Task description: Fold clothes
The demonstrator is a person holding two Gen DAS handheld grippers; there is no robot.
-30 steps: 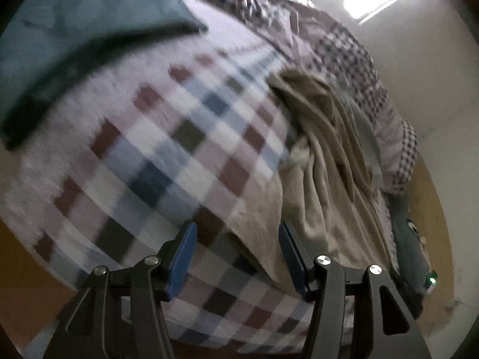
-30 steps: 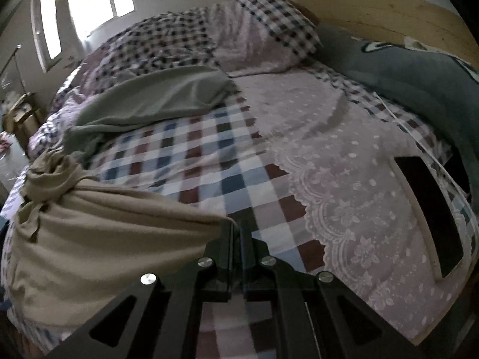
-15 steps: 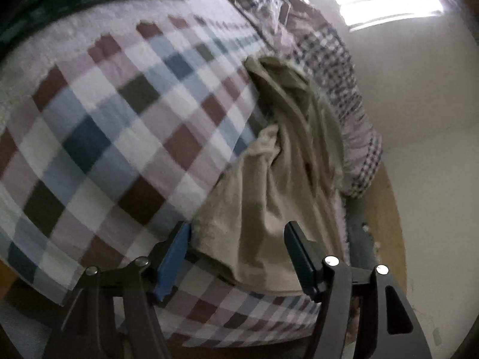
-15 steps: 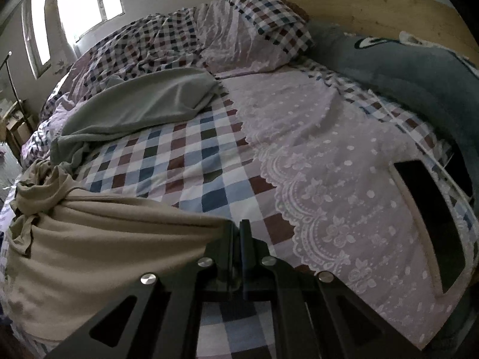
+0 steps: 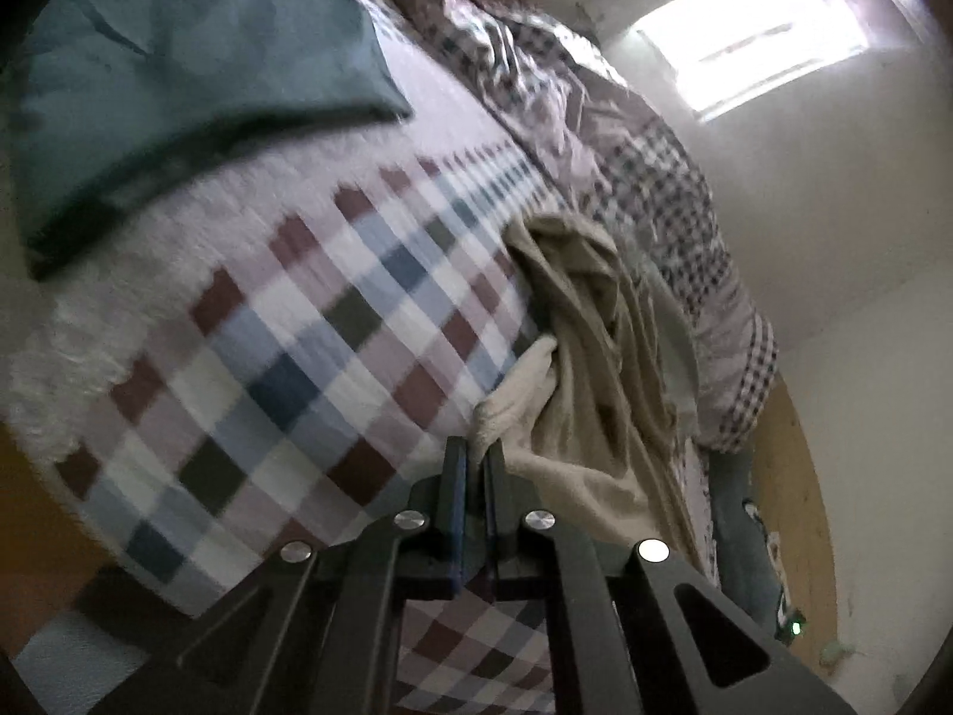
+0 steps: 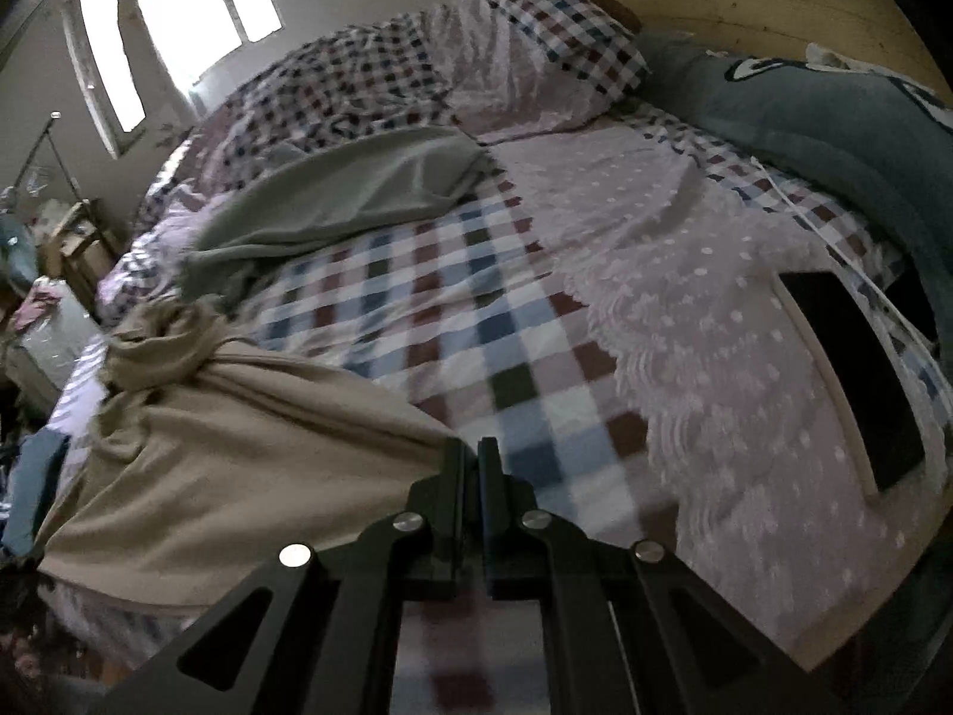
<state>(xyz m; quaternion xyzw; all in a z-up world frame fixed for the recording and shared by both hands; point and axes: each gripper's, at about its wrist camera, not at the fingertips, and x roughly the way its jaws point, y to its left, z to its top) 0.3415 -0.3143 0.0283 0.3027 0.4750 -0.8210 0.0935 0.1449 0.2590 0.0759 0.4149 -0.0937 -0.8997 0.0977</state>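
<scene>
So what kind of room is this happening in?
A bedroom, most likely in a home: a bed under a checked bedspread, a checked pillow against a wooden headboard, and a beige garment lying on the bed.

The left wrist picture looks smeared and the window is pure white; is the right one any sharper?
Left wrist view: the checked bedsheet is streaked with motion blur, the window blown out to white, the edges bent by the fisheye. Right wrist view: somewhat sharper, though the checks near the right gripper are soft, its window also glares, and the beige garment lies in dim, even light.
</scene>
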